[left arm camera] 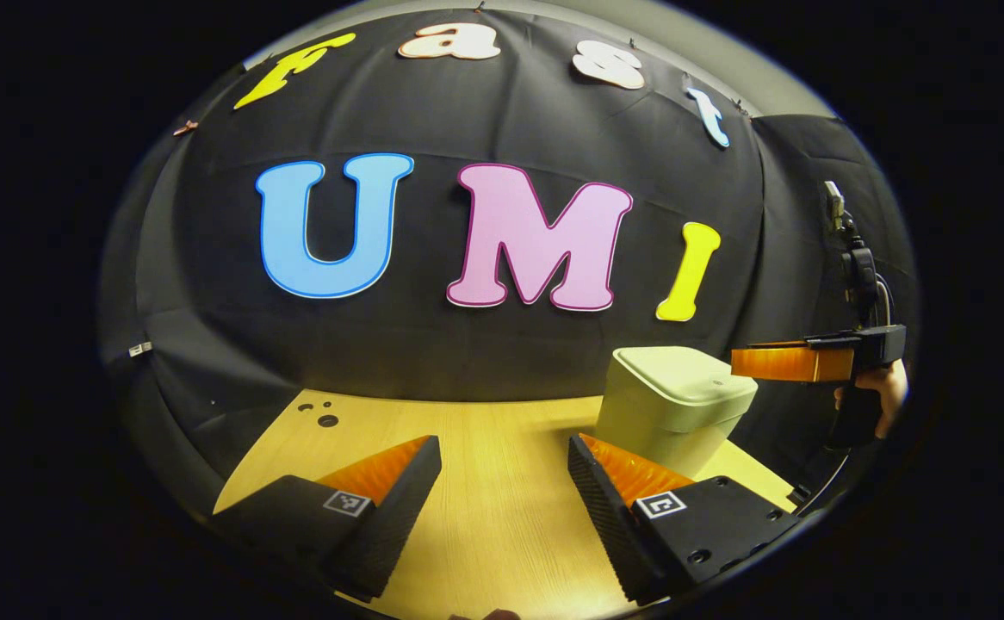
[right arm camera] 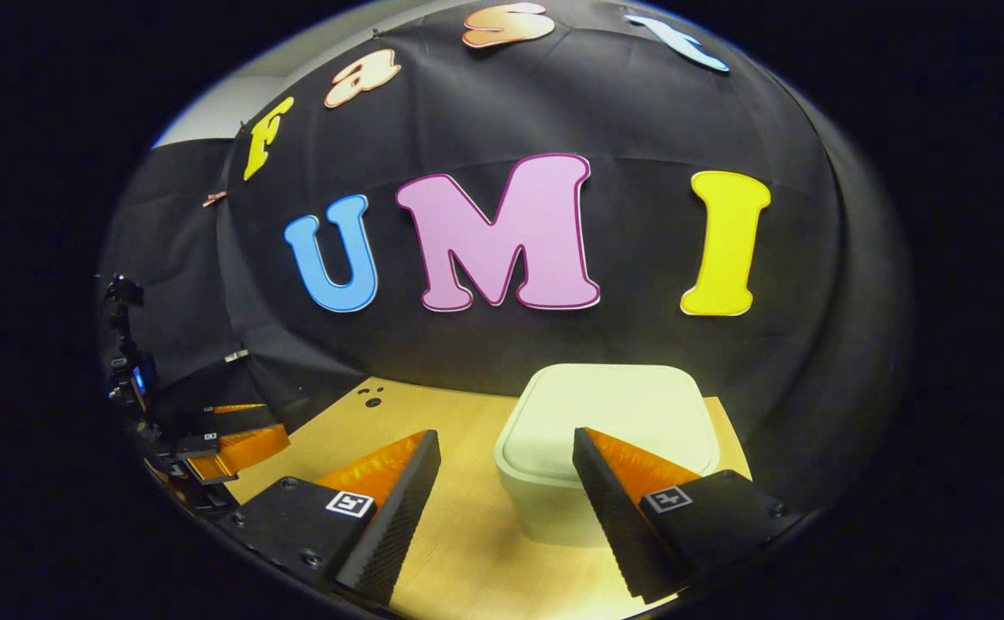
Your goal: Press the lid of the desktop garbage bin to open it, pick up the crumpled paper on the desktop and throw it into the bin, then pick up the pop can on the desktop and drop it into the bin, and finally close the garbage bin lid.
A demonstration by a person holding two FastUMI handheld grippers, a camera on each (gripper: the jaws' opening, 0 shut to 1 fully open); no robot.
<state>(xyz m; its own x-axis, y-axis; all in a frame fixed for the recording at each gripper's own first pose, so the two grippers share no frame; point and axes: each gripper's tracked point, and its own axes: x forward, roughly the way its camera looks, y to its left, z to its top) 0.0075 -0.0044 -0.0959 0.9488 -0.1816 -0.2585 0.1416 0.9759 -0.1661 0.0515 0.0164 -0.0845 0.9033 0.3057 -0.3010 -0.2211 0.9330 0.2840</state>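
A pale, rounded garbage bin (left arm camera: 672,405) stands on the wooden desktop (left arm camera: 485,448) at the right, its lid down. In the right gripper view the same bin (right arm camera: 610,430) sits just beyond my fingers, lid flat and closed. My left gripper (left arm camera: 505,456) hovers open over bare wood, left of the bin. My right gripper (right arm camera: 506,461) is open too, its right finger overlapping the bin's front. The right gripper (left arm camera: 799,362), held by a hand (left arm camera: 889,392), hangs just right of the bin's lid in the left gripper view.
Small dark holes (left arm camera: 323,415) mark the desktop's far left corner. The black cloth wall runs close behind the bin. The left gripper's body (right arm camera: 226,448) appears at the left edge of the right gripper view. A mounted device with cables (left arm camera: 855,258) hangs at the far right.
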